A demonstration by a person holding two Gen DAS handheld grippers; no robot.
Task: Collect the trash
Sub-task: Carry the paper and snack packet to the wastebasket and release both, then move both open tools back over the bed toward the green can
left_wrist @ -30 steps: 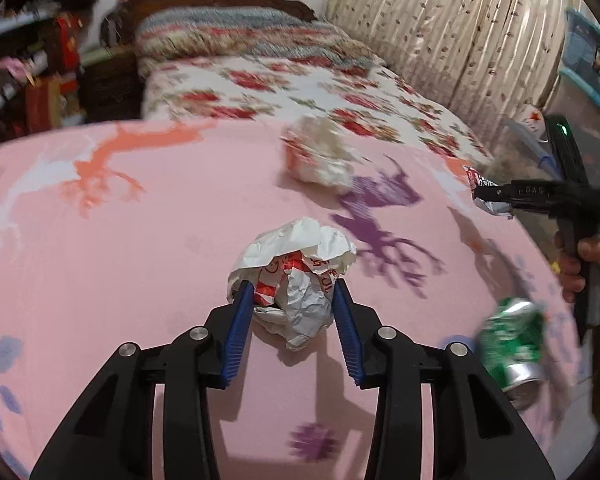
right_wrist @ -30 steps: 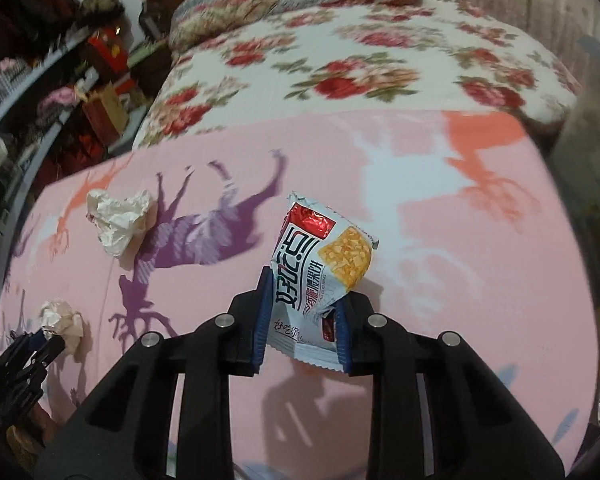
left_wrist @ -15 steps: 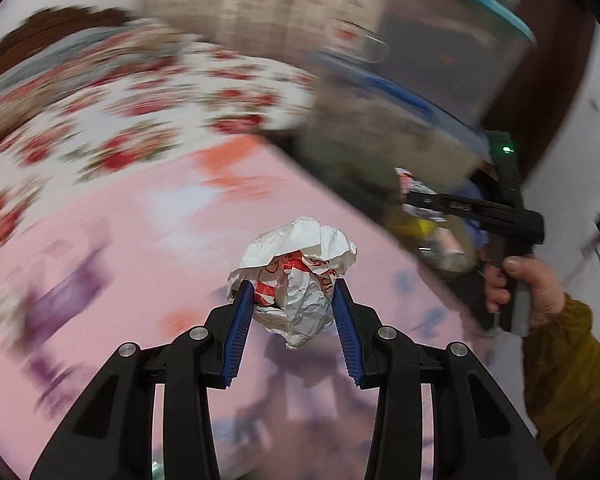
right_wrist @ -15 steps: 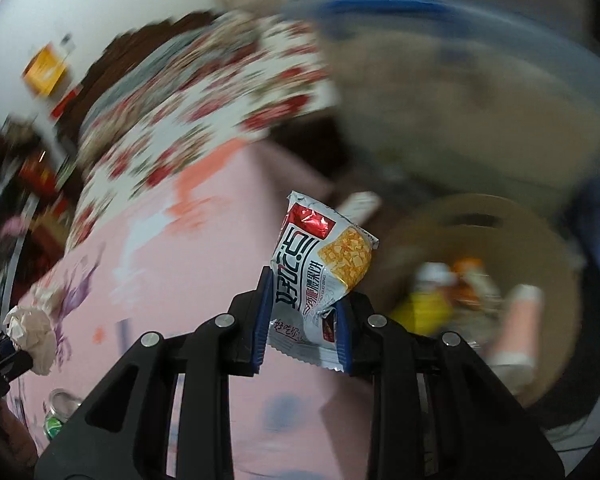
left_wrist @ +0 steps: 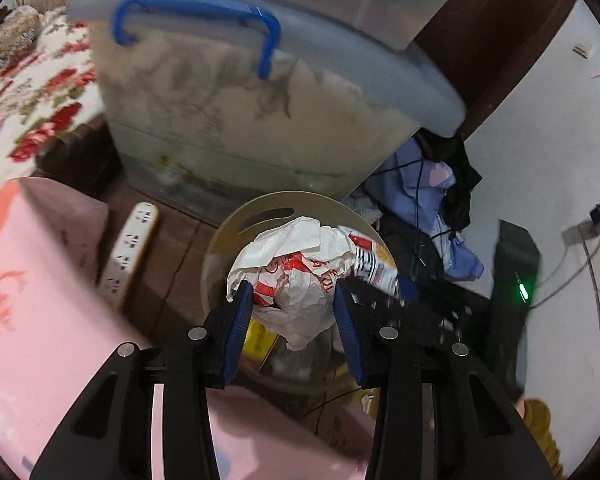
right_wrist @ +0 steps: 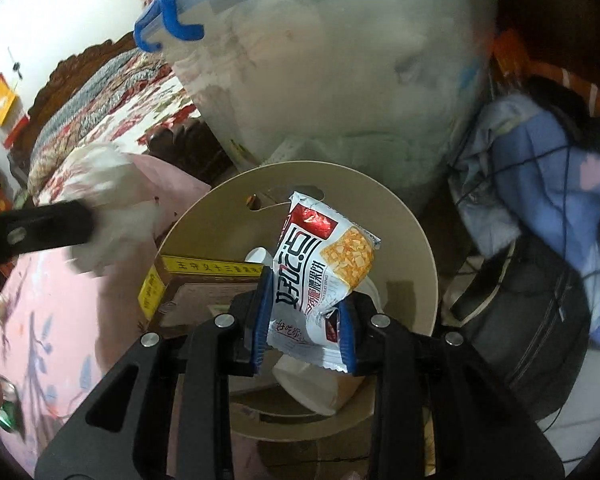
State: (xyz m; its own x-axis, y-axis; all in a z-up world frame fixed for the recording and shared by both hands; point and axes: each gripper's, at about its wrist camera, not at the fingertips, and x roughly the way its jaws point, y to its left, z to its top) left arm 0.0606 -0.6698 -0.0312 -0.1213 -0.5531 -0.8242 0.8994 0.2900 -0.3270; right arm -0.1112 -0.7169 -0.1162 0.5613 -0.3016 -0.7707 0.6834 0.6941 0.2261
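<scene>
Hanging over the round bin (right_wrist: 416,240), a snack packet (right_wrist: 320,276) is clamped by its lower end in the right gripper (right_wrist: 304,320). Crumpled paper (left_wrist: 296,280) is pinched in the left gripper (left_wrist: 294,316) above the same bin. Both are judged light and soft; the packet's film may be slippery.

Home bedroom, floral bedspread (left_wrist: 28,92), carved headboard (right_wrist: 80,64), storage tub (left_wrist: 240,120), heaped clothes (right_wrist: 540,184)

Snack packet (right_wrist: 324,264) reads "好吃点", box (right_wrist: 204,276) strip "王守义十三香"
</scene>
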